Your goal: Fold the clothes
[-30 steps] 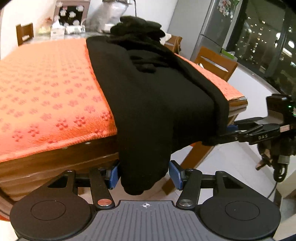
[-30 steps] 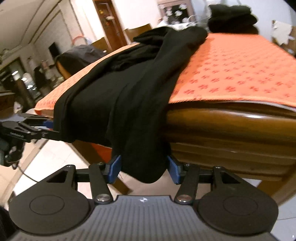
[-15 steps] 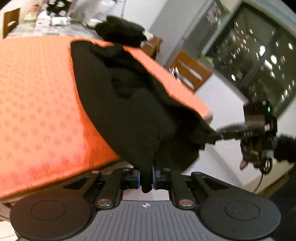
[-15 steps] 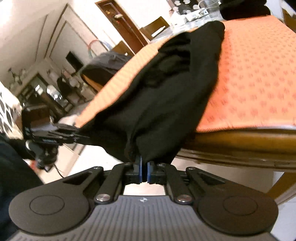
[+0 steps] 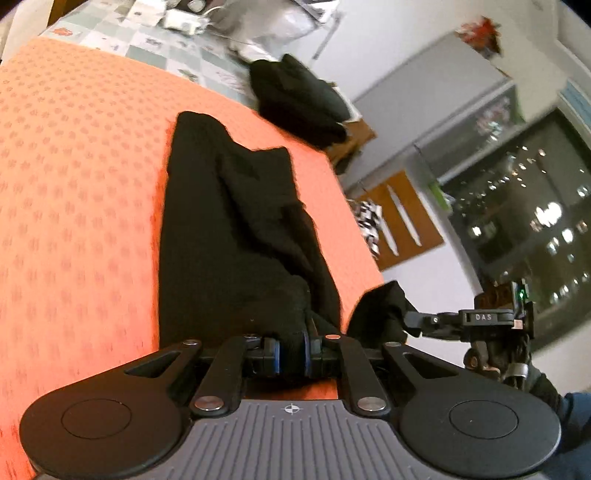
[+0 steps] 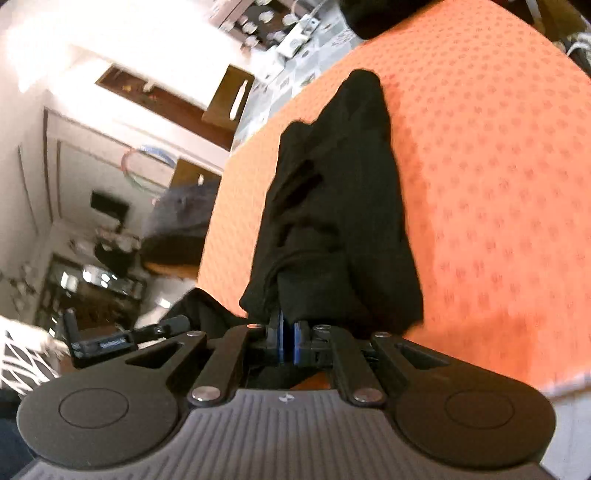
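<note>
A black garment [image 5: 229, 236] lies lengthwise on the orange tablecloth [image 5: 74, 184]. My left gripper [image 5: 291, 354] is shut on its near hem, lifted above the table. In the right wrist view the same garment [image 6: 340, 206] stretches away from my right gripper [image 6: 287, 341], which is shut on the other near corner. The right gripper also shows in the left wrist view [image 5: 413, 319], pinching a bunch of black cloth. The left gripper shows in the right wrist view [image 6: 177, 325], holding cloth too.
A stack of folded black clothes [image 5: 299, 103] sits at the table's far end. Clutter and a white box [image 5: 184, 18] lie beyond it. A wooden chair [image 5: 399, 218] stands to the right of the table, and a dark window [image 5: 524, 206] is behind it.
Both grippers shut on the hanging hem and lifted it from below the table edge to above the tabletop. The garment now lies bunched up on the cloth.
</note>
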Demonstrator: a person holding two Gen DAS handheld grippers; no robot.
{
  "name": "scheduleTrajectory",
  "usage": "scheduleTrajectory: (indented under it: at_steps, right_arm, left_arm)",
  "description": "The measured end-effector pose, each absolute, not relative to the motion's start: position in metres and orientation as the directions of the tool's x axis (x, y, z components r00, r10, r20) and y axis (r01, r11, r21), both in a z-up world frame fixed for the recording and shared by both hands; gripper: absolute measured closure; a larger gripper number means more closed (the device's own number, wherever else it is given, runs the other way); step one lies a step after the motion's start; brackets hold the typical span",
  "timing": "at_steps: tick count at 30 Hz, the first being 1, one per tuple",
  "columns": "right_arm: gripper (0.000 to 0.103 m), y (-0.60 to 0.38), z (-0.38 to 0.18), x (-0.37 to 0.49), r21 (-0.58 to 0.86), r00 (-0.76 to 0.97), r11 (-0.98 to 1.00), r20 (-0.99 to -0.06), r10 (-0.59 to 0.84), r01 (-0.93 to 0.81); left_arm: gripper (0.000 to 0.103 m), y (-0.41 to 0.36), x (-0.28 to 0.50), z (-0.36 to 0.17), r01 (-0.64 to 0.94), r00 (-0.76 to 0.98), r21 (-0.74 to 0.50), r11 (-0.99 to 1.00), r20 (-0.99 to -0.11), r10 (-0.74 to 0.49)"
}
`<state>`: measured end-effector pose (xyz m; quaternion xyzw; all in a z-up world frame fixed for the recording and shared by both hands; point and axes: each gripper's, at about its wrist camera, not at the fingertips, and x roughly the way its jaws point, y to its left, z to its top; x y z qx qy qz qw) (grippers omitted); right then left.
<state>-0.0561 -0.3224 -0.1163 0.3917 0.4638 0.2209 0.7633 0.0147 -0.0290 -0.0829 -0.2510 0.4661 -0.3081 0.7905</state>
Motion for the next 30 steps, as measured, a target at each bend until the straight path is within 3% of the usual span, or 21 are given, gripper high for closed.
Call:
scheduleTrajectory:
  at_steps: [4,9,12,14,16,19,24,30]
  right_arm:
    - [0.097,-0.344,-0.144,0.001,0.836,0.413,0.529,-0.538,0.735,0.148]
    - [0.095,-0.358,-0.176,0.053,0.845,0.347,0.477,-0.535,0.771,0.242]
    - [0.088,-0.365,-0.185,0.069,0.831,0.345,0.474,-0.554,0.758,0.291]
    - [0.071,-0.371,-0.187,0.072,0.830,0.373,0.454,-0.553,0.745,0.323]
    - [0.060,-0.376,-0.183,0.072,0.841,0.428,0.433,-0.539,0.725,0.326]
    - [0.055,-0.383,-0.173,0.069,0.850,0.516,0.421,-0.527,0.676,0.317]
    - [0.053,-0.382,-0.144,0.063,0.810,0.601,0.542,-0.552,0.578,0.223]
    - [0.053,-0.343,-0.118,0.050,0.577,0.544,0.816,-0.679,0.493,-0.018]
  left_arm:
    - [0.089,-0.034,0.063,-0.099,0.157,0.348,-0.694,0.702,-0.626,-0.697]
    - [0.088,-0.029,0.104,-0.115,0.036,0.378,-0.730,0.682,-0.622,-0.685]
    - [0.077,-0.025,0.119,-0.120,-0.007,0.404,-0.757,0.654,-0.600,-0.690]
    - [0.062,-0.020,0.122,-0.120,-0.025,0.443,-0.774,0.633,-0.576,-0.687]
    - [0.052,-0.010,0.121,-0.118,-0.050,0.478,-0.803,0.594,-0.542,-0.691]
    - [0.052,0.001,0.126,-0.113,-0.064,0.520,-0.809,0.584,-0.527,-0.673]
    - [0.052,-0.011,0.121,-0.096,0.066,0.515,-0.680,0.731,-0.604,-0.608]
    - [0.051,-0.056,0.107,-0.077,0.357,0.465,-0.452,0.817,-0.673,-0.575]
